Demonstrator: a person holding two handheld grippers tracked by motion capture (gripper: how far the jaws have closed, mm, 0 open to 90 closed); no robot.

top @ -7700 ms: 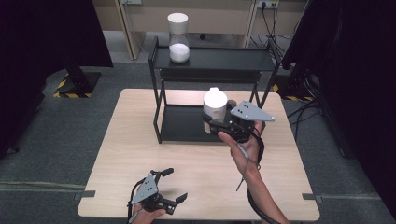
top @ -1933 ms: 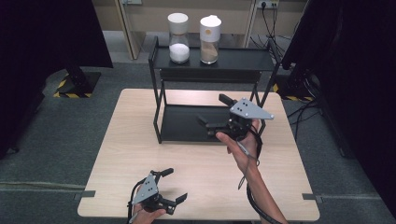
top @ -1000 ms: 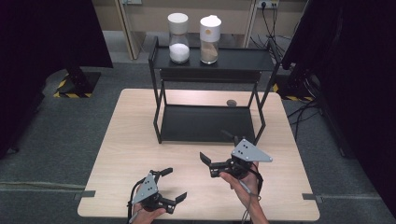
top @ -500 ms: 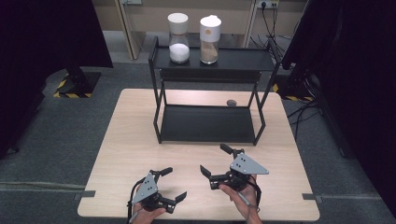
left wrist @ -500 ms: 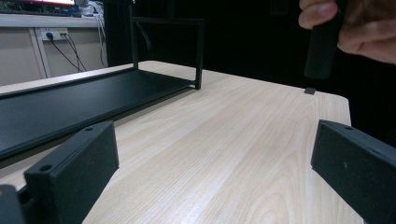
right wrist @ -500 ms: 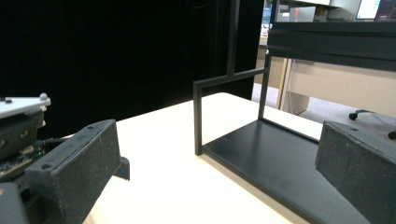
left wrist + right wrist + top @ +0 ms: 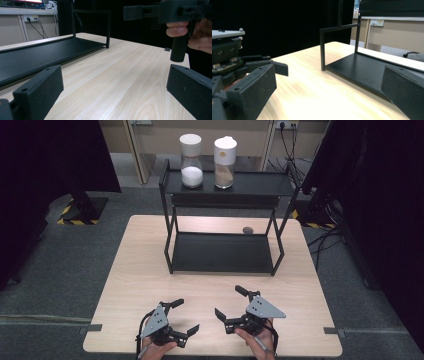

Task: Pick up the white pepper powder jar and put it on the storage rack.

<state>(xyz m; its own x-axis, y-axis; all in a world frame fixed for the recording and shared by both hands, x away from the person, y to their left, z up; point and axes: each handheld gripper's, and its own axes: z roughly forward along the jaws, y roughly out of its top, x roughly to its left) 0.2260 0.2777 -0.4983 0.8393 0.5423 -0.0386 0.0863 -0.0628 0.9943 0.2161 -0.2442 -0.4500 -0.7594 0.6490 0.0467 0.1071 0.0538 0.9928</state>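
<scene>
Both hand-held grippers sit near the front edge of the surface [image 7: 125, 270]. Left hand-held gripper [image 7: 186, 316] jaws wide open, empty. Right hand-held gripper [image 7: 231, 302] jaws wide open, empty, just beside the left. Bare wood between them and the black rack [image 7: 222, 252]. Two jars [image 7: 191, 161] on the rack's top shelf, well apart from both.

No words, numbers or brand names could be read anywhere. The two jars [image 7: 191, 160] on the shelf had no labels, and the counter [image 7: 130, 270] was plain wood.
</scene>
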